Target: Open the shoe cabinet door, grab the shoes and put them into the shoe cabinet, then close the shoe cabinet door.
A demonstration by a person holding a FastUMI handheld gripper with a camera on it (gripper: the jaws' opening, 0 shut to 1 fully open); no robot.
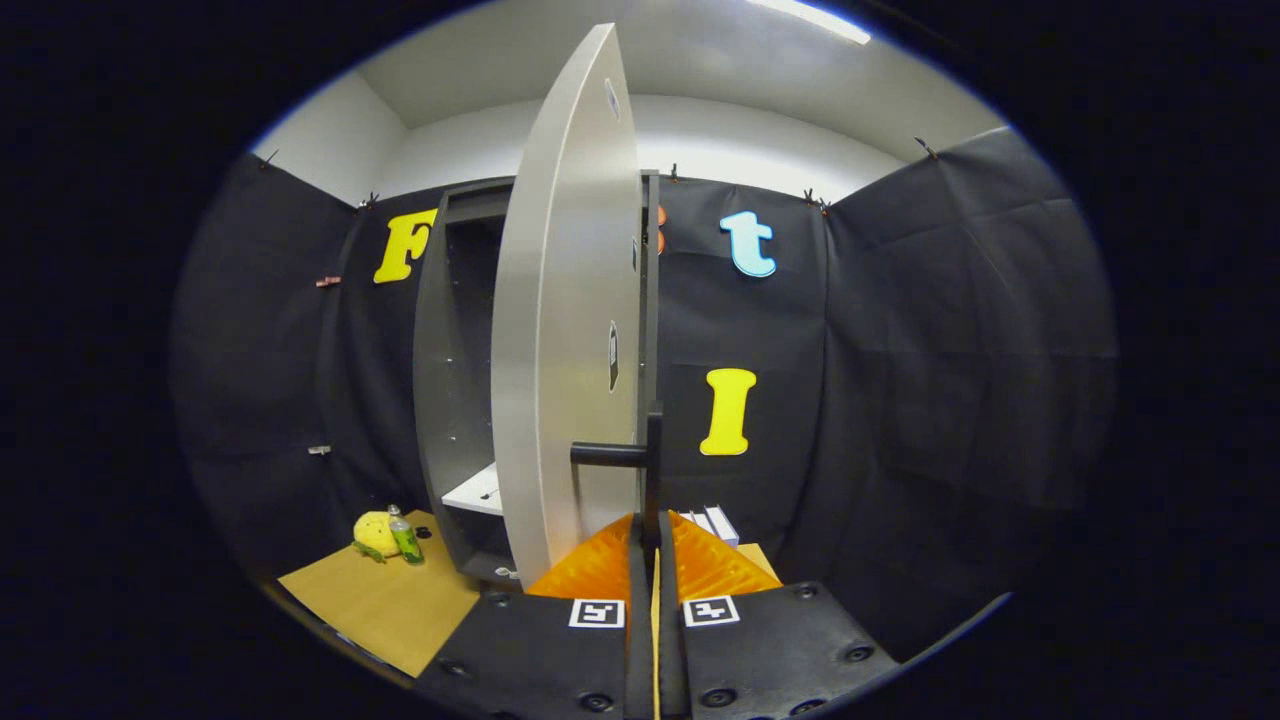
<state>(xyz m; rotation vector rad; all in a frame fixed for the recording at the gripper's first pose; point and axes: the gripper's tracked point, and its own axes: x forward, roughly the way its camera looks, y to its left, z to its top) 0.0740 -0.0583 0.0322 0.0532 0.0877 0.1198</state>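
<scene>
My claw (655, 535) is pressed together on the upright bar of the door handle (652, 465) straight ahead, the half-open cabinet door (565, 330) standing edge-on with the shoe cabinet (455, 380) to its left.

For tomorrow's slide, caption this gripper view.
Gripper shut on the black handle of the half-open grey cabinet door.

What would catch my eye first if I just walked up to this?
The tall pale cabinet door, swung partly open just ahead of the gripper, whose fingers are closed on the door's dark handle. Behind the door stands the dark shoe cabinet; beside it a yellow plush toy lies on the floor.
</scene>
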